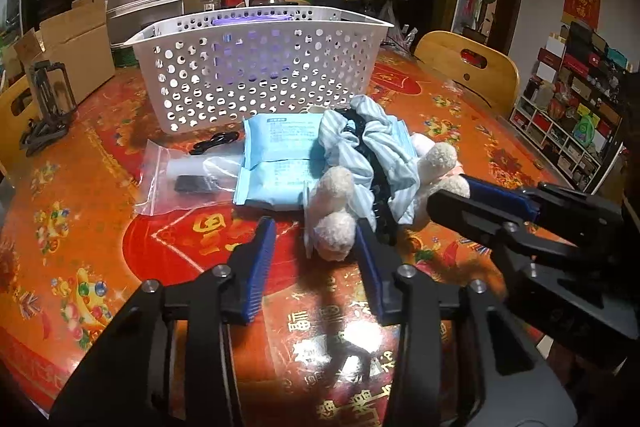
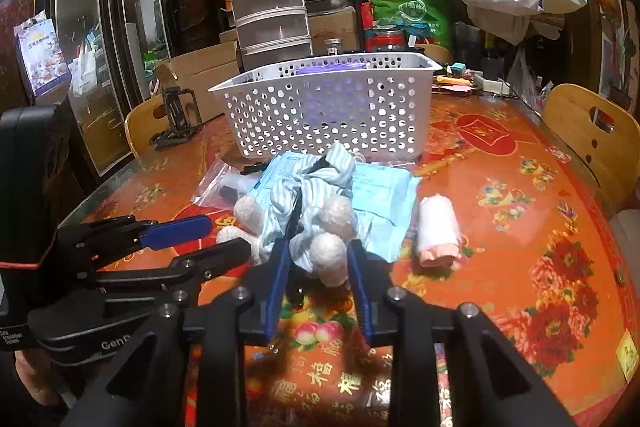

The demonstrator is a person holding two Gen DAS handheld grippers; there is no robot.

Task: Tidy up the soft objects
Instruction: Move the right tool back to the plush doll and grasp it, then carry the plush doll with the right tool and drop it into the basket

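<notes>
A soft doll with cream woolly limbs (image 1: 334, 227) (image 2: 330, 253) and blue striped clothes (image 1: 360, 143) (image 2: 308, 187) lies on light blue wipe packs (image 1: 276, 159) (image 2: 384, 195) in front of a white perforated basket (image 1: 256, 67) (image 2: 332, 107). My left gripper (image 1: 316, 247) is open, its fingers on either side of a cream limb. My right gripper (image 2: 316, 255) has its fingers close on either side of another cream limb; I cannot tell if it grips. It also shows in the left wrist view (image 1: 460, 195).
A rolled white and pink cloth (image 2: 438, 231) lies right of the doll. A clear zip bag (image 1: 176, 179) and a black hair tie (image 1: 214, 143) lie left of the packs. A purple item (image 1: 248, 59) sits in the basket. Wooden chairs (image 1: 468, 67) and boxes (image 1: 76, 47) ring the red table.
</notes>
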